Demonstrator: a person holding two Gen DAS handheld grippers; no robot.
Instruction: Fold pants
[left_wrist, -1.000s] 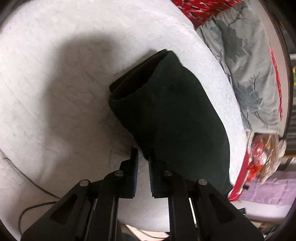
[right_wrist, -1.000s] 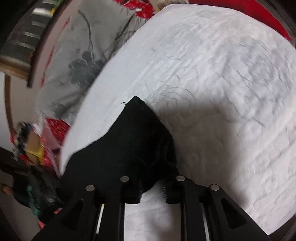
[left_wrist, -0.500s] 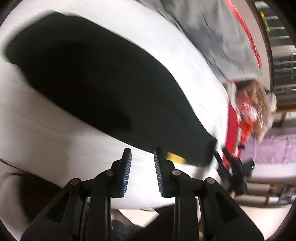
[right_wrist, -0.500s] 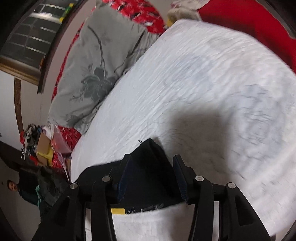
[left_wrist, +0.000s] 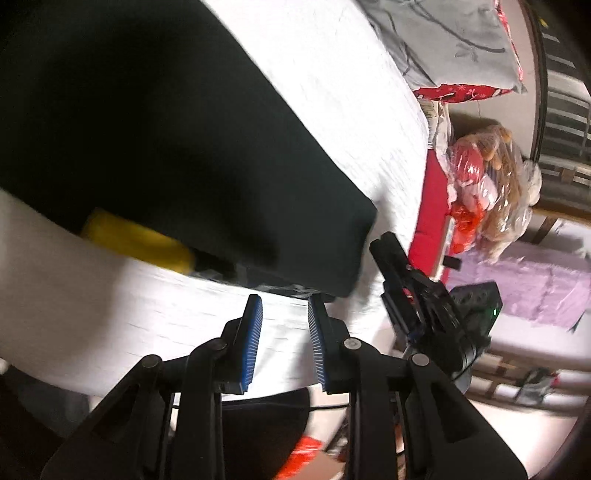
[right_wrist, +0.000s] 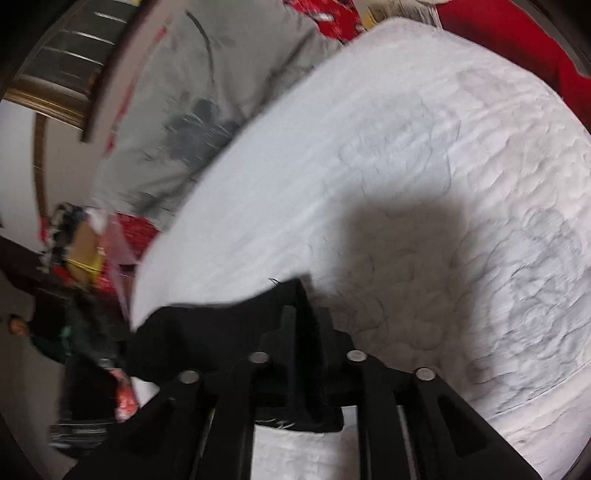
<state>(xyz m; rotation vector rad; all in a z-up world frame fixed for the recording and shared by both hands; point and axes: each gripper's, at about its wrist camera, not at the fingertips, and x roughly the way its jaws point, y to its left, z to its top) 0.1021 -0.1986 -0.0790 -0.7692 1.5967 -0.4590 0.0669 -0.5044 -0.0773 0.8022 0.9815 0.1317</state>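
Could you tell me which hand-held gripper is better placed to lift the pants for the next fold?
Right. The right hand-held gripper has just closed on the pants corner. The left hand-held gripper is open, with nothing between its pads, short of the hem.

The left hand-held gripper (left_wrist: 284, 306), jaws apart and empty, hangs just short of the black pants (left_wrist: 155, 140) on the white bedcover (left_wrist: 110, 317).

No legible txt, labels, brands or nos. anywhere in either wrist view.
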